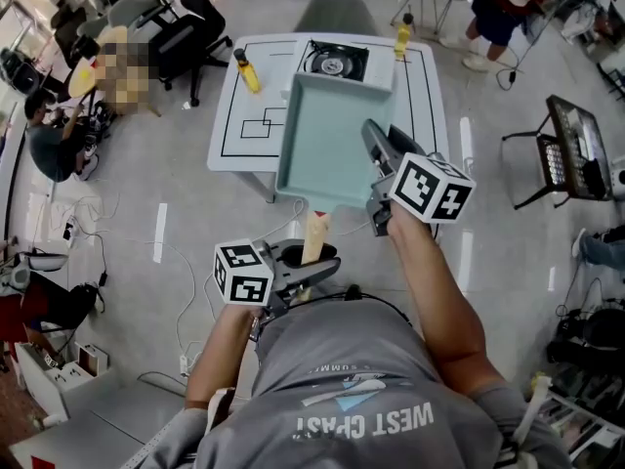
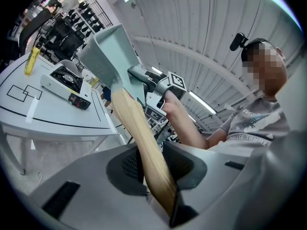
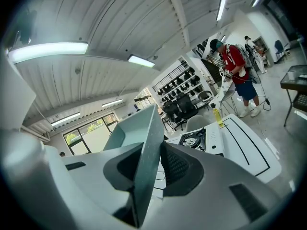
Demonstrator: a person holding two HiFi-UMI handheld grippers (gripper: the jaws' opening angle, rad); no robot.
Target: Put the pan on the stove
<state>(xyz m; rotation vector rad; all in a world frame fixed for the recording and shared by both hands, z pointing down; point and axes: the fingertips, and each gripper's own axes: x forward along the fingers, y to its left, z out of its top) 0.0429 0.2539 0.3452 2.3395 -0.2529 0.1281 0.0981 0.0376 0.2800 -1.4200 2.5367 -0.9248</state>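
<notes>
A pale teal square pan [image 1: 332, 140] with a light wooden handle [image 1: 315, 237] hangs in the air in front of the white table [image 1: 244, 130], short of the table's near edge. My left gripper [image 1: 308, 262] is shut on the handle [image 2: 144, 147]. My right gripper [image 1: 376, 179] is shut on the pan's right rim [image 3: 148, 162]. The portable gas stove [image 1: 335, 62] stands at the table's far middle, and shows also in the left gripper view [image 2: 64, 83] and the right gripper view [image 3: 194, 139].
Two yellow bottles stand on the table, one left of the stove [image 1: 247, 71] and one at the far right corner [image 1: 401, 37]. Black outlines are marked on the tabletop. Office chairs, people and a black cart [image 1: 576, 149] ring the table; cables lie on the floor.
</notes>
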